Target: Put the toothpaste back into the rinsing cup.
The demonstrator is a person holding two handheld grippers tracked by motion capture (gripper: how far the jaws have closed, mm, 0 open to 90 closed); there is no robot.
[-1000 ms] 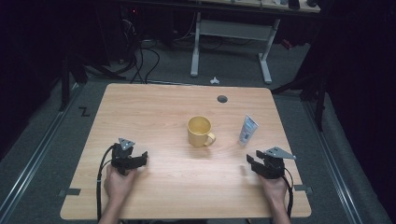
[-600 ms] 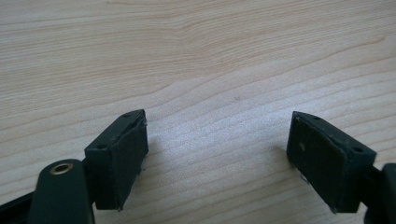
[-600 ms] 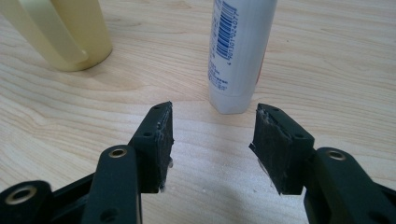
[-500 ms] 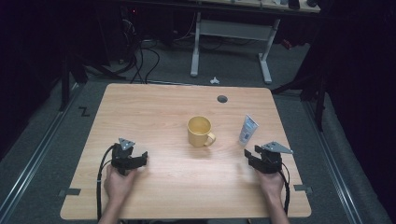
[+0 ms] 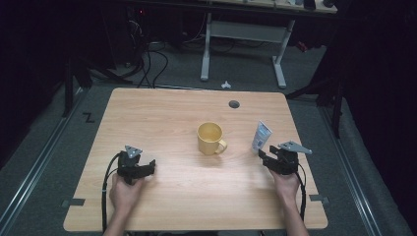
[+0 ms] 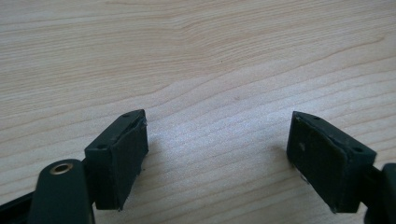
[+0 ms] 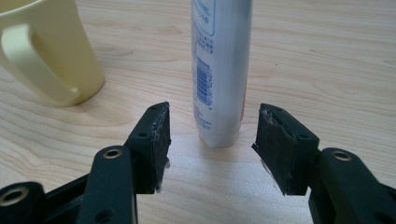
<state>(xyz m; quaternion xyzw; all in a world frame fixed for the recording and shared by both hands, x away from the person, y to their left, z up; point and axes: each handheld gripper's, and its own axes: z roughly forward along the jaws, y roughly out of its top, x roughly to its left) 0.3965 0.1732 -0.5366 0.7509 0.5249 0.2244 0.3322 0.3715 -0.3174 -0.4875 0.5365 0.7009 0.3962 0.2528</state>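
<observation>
A yellow mug stands upright near the middle of the wooden table, handle toward the right front; it also shows at the upper left of the right gripper view. A white tube with blue print stands on its cap to the mug's right. My right gripper is open just in front of the tube. Up close, the tube sits slightly beyond the two pads, not touched. My left gripper rests open on the table's front left, with bare wood between its pads.
A round cable hole lies near the table's far edge. Beyond the table stands a white desk frame with cables on the floor. Dark curtains close both sides. A small white object lies on the floor behind the table.
My right gripper has moved forward and slightly left, closing in on the standing tube. The left gripper has stayed put.
</observation>
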